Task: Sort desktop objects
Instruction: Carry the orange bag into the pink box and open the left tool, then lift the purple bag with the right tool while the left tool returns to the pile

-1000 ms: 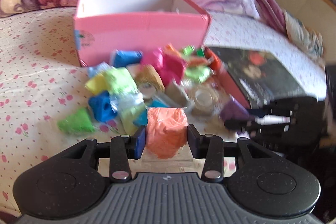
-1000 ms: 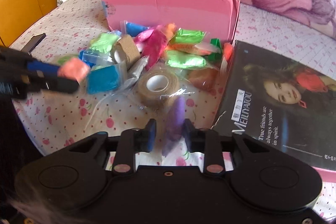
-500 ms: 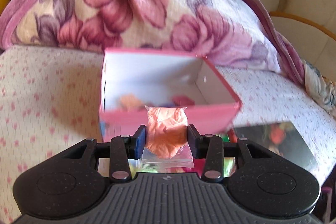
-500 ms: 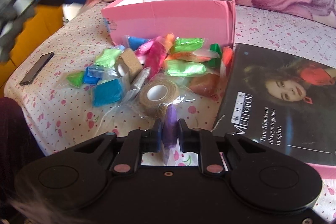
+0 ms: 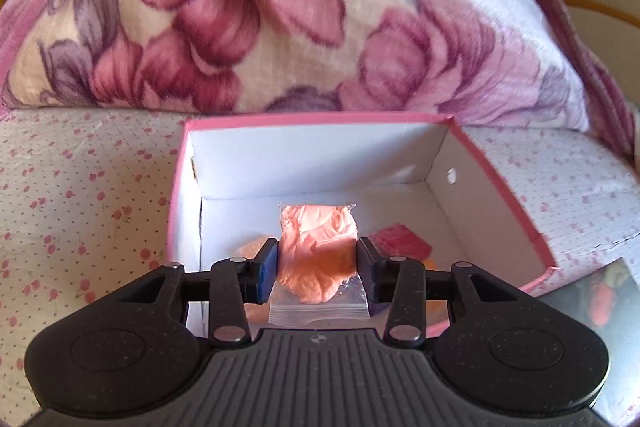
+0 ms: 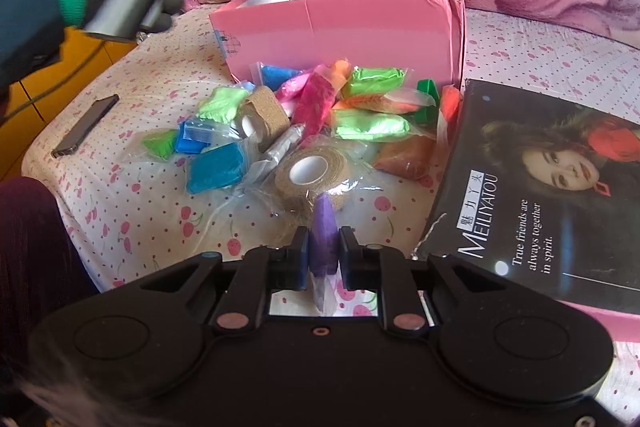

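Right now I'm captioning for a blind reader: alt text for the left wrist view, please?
The left gripper holds an orange clay bag above an open pink box already containing a few pieces, with a floral blanket behind.

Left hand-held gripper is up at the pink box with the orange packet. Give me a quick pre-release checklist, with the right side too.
1. Left hand-held gripper clamped on the orange clay packet: ok.
2. Packet over the pink box opening, inside its walls: ok.
3. Landing spot: a red packet and a pale orange packet already lie on the box floor, with bare floor between them: ok.
4. Clearance of packet above the box floor: cannot tell.
5. Right hand-held gripper, whose jaws have just been closing, pinches the purple packet: ok.
6. Purple packet lifted clear of the tape roll: cannot tell.
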`<act>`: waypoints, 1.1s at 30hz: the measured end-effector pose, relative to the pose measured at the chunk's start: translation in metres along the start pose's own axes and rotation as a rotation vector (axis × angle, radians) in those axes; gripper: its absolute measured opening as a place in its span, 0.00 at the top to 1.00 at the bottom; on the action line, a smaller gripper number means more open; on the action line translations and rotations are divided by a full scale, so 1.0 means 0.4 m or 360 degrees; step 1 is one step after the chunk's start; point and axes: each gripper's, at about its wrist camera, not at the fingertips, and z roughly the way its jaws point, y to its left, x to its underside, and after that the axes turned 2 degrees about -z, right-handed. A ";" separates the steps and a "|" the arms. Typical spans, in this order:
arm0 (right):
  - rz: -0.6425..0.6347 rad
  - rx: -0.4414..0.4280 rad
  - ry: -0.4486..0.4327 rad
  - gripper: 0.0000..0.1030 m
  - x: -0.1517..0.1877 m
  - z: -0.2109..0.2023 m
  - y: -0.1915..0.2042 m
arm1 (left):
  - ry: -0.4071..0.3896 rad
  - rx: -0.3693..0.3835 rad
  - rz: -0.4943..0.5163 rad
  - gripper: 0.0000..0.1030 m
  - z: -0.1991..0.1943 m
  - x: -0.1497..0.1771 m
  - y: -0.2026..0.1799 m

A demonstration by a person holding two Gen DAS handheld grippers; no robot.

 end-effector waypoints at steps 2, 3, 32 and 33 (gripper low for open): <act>0.0008 -0.0016 -0.0006 0.86 -0.001 0.000 -0.002 | 0.0050 -0.0008 -0.0003 0.61 0.038 -0.002 0.001; 0.0015 -0.0022 -0.0007 0.86 -0.001 0.001 -0.003 | 0.0071 -0.0017 0.0007 0.61 0.055 -0.004 -0.001; 0.0326 -0.0029 -0.0183 0.93 -0.012 -0.091 -0.080 | 0.0026 -0.0001 -0.0046 0.43 -0.083 0.020 -0.013; 0.0313 -0.0017 -0.0186 0.93 -0.014 -0.093 -0.078 | 0.0000 0.0014 -0.0052 0.43 -0.115 0.033 -0.013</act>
